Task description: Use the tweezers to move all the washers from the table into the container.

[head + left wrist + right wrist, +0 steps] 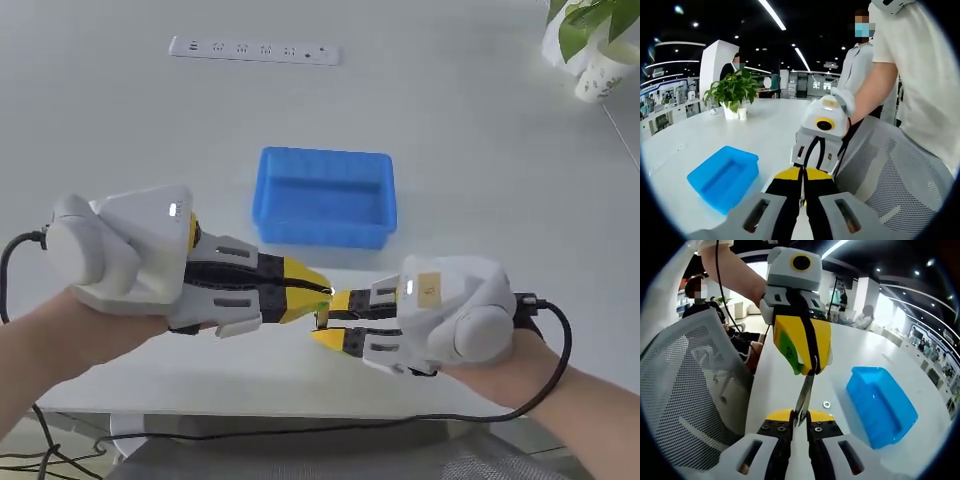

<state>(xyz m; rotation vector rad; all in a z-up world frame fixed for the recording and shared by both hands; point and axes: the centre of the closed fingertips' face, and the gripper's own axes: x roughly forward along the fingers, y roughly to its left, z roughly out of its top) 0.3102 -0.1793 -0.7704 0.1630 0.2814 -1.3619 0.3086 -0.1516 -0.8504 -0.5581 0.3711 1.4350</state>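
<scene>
Currently: Tweezers Clamped at Both Ends, on the Near Side of the Blue Container

1. Left gripper (318, 294): the jaws are closed to a narrow slit and clamp one end of the tweezers (805, 395). The gripper hangs above the white table (450, 120), just off the near wall of the blue container (320, 236).

2. Right gripper (330, 320): the jaws are likewise almost fully closed and clamp the other end of the tweezers. It meets the left gripper tip to tip on the same near side of the container.

3. Tweezers: a thin metal strip running straight between the two sets of jaws. Both ends are covered by the jaws, so it cannot be told whether the tweezers hold anything.

4. Washer (826, 404): one small metal ring lies flat on the table outside the container, between the tweezers and the container, touching neither.

5. Surroundings: a power strip (255, 50) lies well beyond the container's far wall. A potted plant (590, 45) stands past its far right corner. A mesh chair (690, 390) is on the near side, off the table edge.
</scene>
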